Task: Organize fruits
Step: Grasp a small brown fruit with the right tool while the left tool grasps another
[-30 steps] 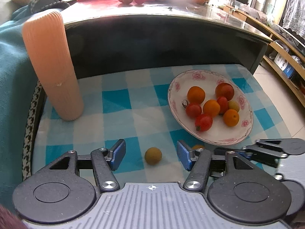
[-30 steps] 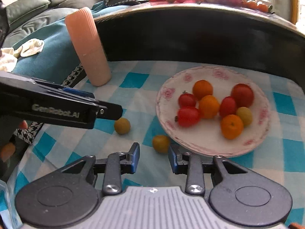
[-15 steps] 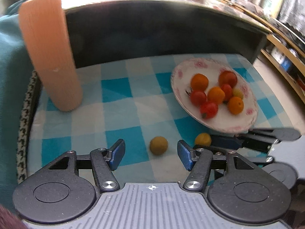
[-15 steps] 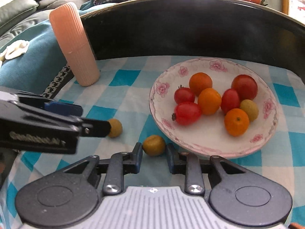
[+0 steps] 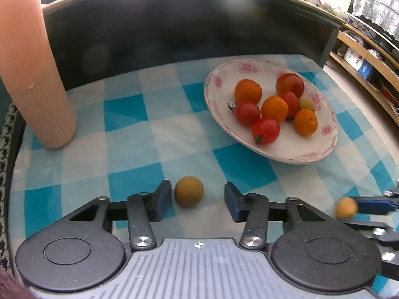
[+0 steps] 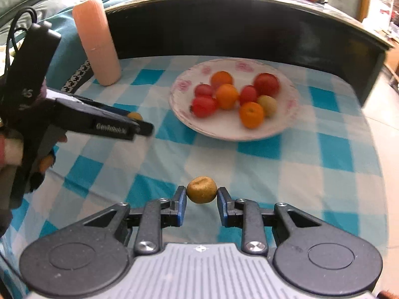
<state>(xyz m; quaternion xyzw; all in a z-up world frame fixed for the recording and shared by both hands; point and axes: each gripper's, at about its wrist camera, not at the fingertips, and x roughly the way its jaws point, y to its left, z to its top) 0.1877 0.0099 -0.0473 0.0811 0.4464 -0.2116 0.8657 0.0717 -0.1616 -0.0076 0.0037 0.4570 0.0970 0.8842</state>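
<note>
A brownish-yellow round fruit [image 5: 188, 191] lies on the blue checked cloth between the fingers of my left gripper [image 5: 197, 194], which is open; the fruit sits close to the left finger. My right gripper [image 6: 201, 196] is shut on a second yellow-brown fruit [image 6: 201, 189], held above the cloth in front of the plate. That held fruit [image 5: 345, 208] also shows at the lower right of the left wrist view. The flowered plate [image 5: 299, 158] holds several red and orange fruits and one green-yellow one. In the right wrist view, the left gripper [image 6: 139, 128] half hides its fruit [image 6: 134, 115].
A tall ribbed peach cylinder [image 5: 32, 74] stands on the cloth's far left corner, also seen as the cylinder [image 6: 97, 42]. A dark curved table edge [image 6: 249, 25] rises behind the cloth, with more fruit on top. A hand [image 6: 10, 149] holds the left gripper.
My right gripper has shut on the fruit by the plate's edge and lifted it back toward me. My left gripper has moved forward around the other fruit.
</note>
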